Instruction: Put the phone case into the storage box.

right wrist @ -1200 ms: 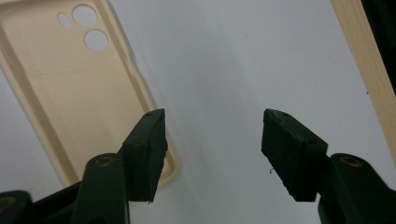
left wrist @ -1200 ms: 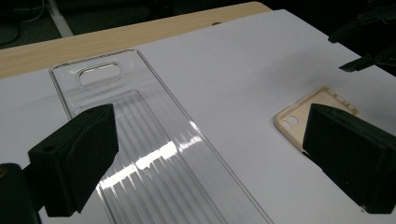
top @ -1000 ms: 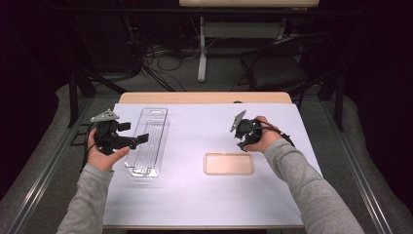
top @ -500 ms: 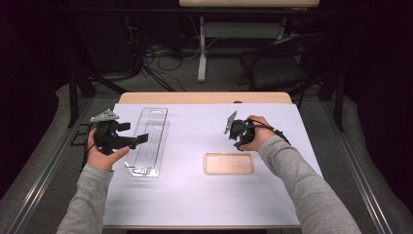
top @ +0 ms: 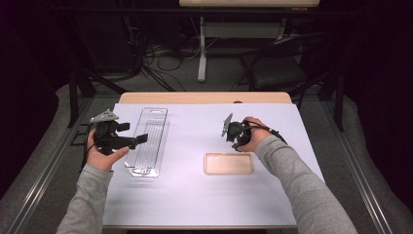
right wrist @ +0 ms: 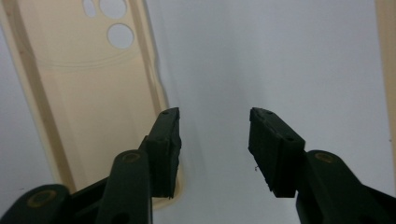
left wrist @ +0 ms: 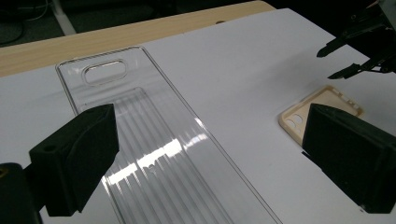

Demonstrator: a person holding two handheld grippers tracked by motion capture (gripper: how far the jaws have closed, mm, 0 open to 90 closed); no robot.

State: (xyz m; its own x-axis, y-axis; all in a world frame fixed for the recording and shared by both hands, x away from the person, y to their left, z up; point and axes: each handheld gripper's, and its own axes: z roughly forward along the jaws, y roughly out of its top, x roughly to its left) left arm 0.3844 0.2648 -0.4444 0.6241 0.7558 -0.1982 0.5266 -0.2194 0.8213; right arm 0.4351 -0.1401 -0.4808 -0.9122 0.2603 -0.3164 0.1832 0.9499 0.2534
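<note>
A beige phone case (top: 229, 163) lies flat, inner side up, on the white table top (top: 195, 204), right of centre. My right gripper (top: 237, 140) hovers just behind its far edge, pointing down. In the right gripper view the case (right wrist: 88, 88) shows its camera holes, and my right gripper (right wrist: 215, 116) stands open with its left fingertip over the case's rim and nothing between the jaws. A long clear plastic tray (top: 147, 141) lies on the left. My left gripper (top: 134, 132) is held at its left side, wide open (left wrist: 210, 116) above the tray (left wrist: 154, 144), holding nothing.
The table's wooden far edge (top: 204, 97) runs behind the white top. Beyond it are a dark floor with cables, table legs and a chair (top: 277, 68). In the left gripper view the phone case (left wrist: 322, 112) and the other gripper (left wrist: 355, 51) appear at the right.
My right gripper has drifted slightly left and nearer, closer to the phone case's far edge. The left gripper has barely moved.
</note>
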